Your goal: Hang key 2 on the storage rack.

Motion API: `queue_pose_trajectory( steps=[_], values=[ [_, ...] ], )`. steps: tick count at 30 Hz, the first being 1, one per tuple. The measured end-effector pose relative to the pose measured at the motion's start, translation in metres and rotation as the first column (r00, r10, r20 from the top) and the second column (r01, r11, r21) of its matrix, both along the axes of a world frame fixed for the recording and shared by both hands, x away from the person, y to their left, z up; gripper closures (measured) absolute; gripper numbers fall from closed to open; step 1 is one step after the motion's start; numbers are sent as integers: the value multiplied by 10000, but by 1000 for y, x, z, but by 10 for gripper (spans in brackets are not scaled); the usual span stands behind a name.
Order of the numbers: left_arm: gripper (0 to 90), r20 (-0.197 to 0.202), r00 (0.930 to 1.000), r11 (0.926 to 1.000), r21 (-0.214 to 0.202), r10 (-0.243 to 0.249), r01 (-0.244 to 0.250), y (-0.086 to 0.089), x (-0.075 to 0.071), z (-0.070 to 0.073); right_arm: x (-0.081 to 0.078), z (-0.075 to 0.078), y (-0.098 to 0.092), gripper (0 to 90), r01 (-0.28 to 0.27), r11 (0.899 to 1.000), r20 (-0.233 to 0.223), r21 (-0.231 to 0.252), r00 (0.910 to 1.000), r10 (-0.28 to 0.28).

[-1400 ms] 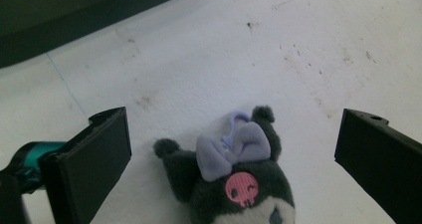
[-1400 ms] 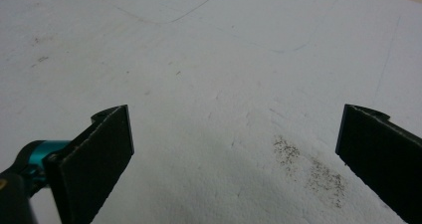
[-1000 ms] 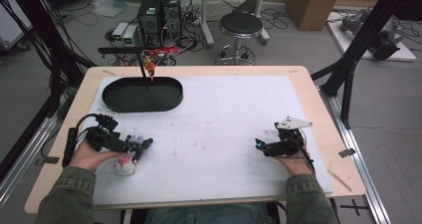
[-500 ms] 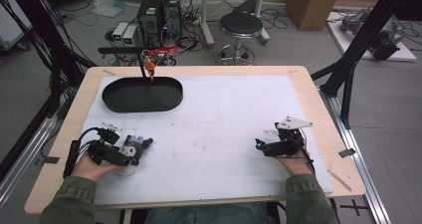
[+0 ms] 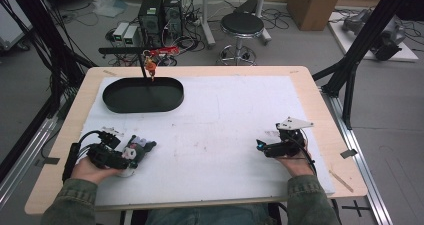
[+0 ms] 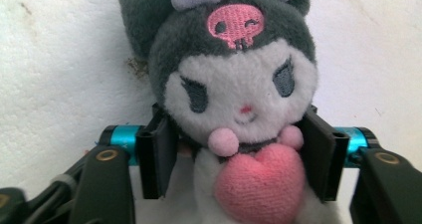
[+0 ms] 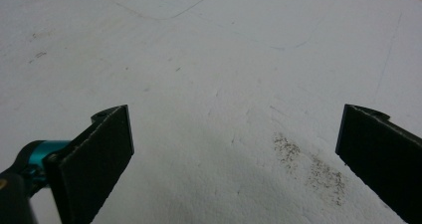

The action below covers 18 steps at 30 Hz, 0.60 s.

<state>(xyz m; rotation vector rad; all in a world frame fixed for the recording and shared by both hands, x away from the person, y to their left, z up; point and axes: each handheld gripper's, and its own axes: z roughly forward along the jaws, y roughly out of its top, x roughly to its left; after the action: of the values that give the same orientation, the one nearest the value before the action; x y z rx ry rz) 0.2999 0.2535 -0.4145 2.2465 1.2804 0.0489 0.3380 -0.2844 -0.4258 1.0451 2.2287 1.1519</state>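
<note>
A small plush toy [image 6: 239, 84] with a dark hood, a white face and a pink heart lies on the white mat [image 5: 225, 115] at the near left. My left gripper [image 6: 241, 154] lies low over the mat with the toy between its jaws. The jaws have just been closing, and the black pads [image 6: 157, 159] now press into the toy's sides below the cheeks. In the high view the plush toy [image 5: 137, 146] sits at the tip of the left gripper [image 5: 134, 152]. My right gripper [image 5: 260, 146] rests at the near right, open [image 7: 234, 149], with bare mat between its jaws.
A black oval tray [image 5: 107, 102] stands at the far left of the mat, with a thin stand [image 5: 149, 70] at its back rim. The wooden table edge [image 5: 320, 110] borders the mat on the right.
My left gripper has come down and a little toward the near edge, and its jaws have closed in around the plush toy. The right gripper has stayed where it was.
</note>
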Motion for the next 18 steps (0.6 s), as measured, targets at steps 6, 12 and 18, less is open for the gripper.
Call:
queue_pose_trajectory(
  steps=[6, 12, 18],
  values=[
    [422, -102, 9998, 9996, -233, -171, 168, 2, 2, 5, 0, 0, 0, 7, -14, 10000, -9, -8, 10000, 14],
    [423, 32, 10000, 9991, -429, 55, -54, 8, 6, 19, 0, 0, 0, 7, -19, 10000, -6, -11, 10000, 19],
    [422, 317, 9995, 9980, -627, 77, -57, 11, 9, 35, 0, 0, 0, 7, -27, 10000, -14, -30, 10000, 27]
  ],
)
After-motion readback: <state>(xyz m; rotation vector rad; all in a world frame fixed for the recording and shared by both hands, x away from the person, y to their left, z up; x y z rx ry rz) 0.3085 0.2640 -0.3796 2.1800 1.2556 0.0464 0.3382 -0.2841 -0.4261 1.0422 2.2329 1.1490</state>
